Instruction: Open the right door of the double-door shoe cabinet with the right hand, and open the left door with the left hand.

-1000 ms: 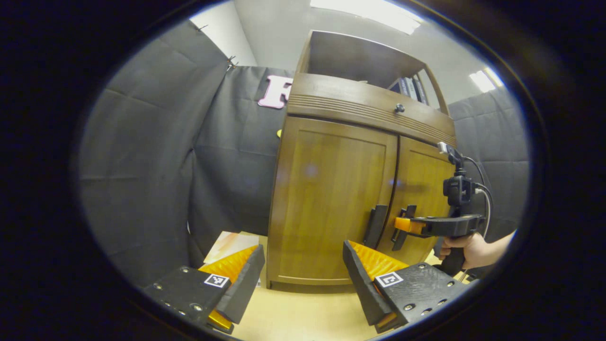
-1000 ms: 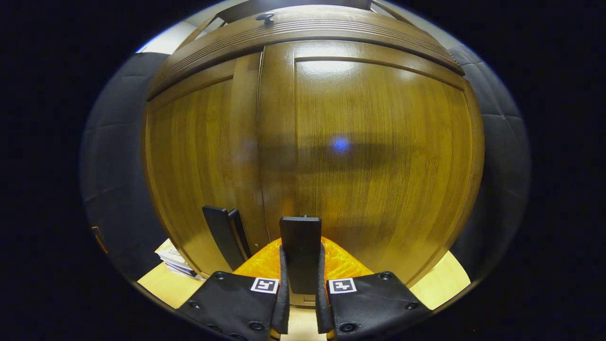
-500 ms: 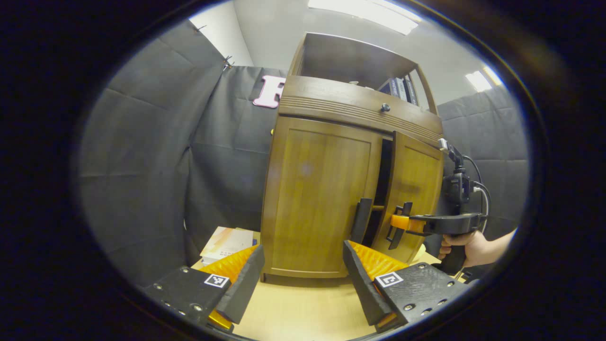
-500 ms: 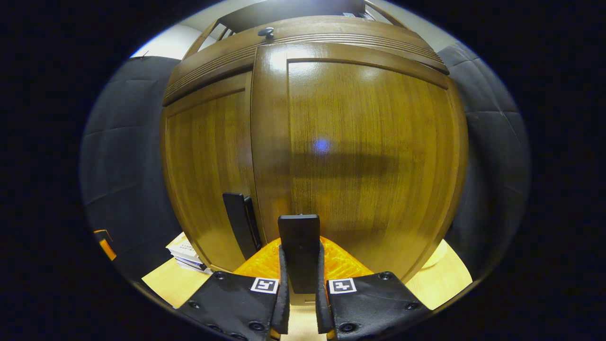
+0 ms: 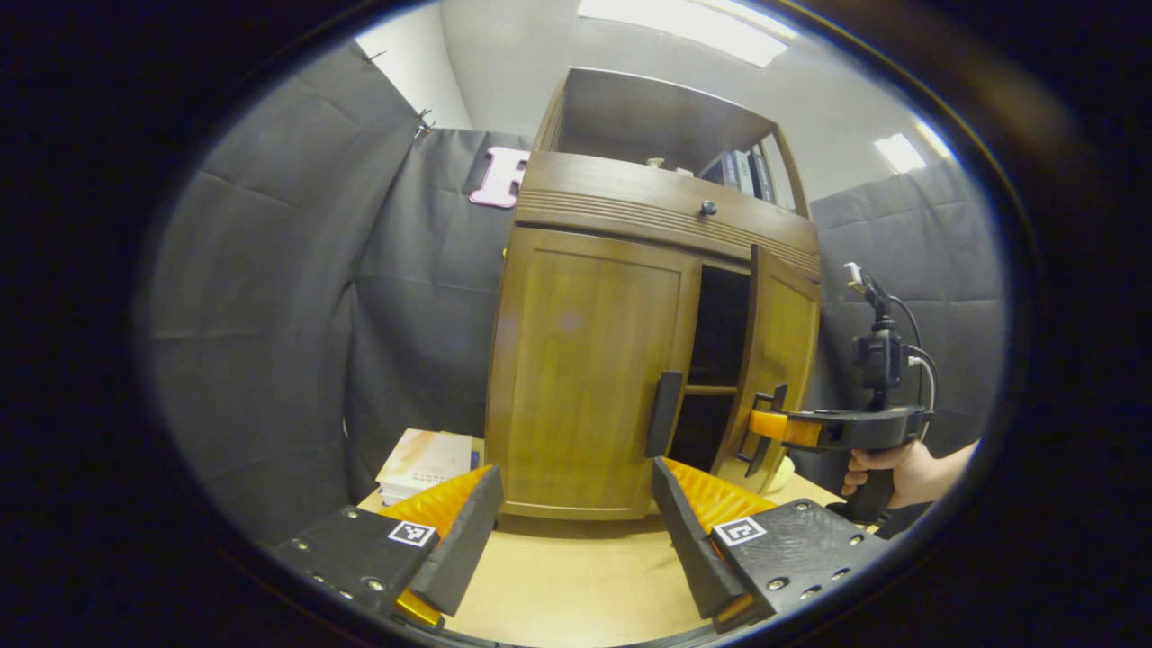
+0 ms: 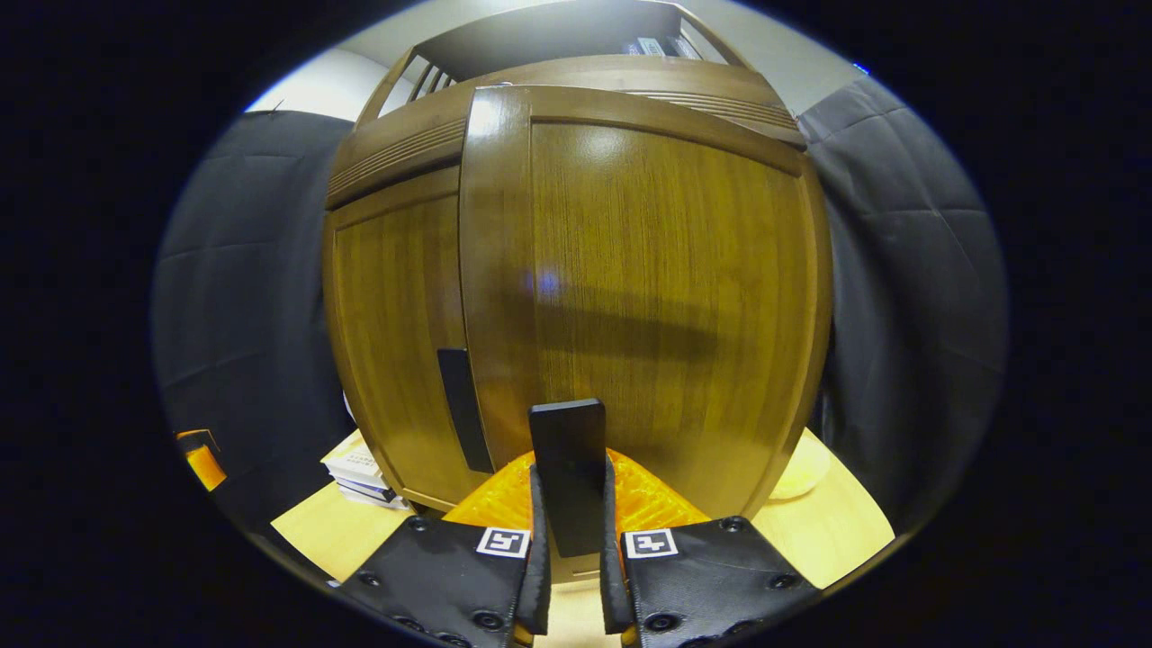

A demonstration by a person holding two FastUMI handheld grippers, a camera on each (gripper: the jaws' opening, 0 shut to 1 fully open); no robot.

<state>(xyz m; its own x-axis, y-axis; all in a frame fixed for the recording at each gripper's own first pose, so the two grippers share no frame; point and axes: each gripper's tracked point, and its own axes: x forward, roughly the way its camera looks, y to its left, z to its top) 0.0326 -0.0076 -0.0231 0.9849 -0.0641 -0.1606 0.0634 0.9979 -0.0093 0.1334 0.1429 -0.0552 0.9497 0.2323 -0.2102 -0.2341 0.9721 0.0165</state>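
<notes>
A brown wooden shoe cabinet stands on a light wooden floor. Its right door is swung partly outward, showing a dark interior with a shelf. My right gripper is shut on the right door's dark handle; in the left gripper view that gripper is held by a hand. The left door is closed, its dark handle free. My left gripper stands open in front of the cabinet, short of the left door.
A stack of books lies on the floor left of the cabinet, also seen as books in the right gripper view. A drawer with a small knob sits above the doors. Black cloth walls surround the cabinet.
The right door has swung from closed to partly open, pulled by my right gripper on its handle. The left gripper has backed off slightly and stays open.
</notes>
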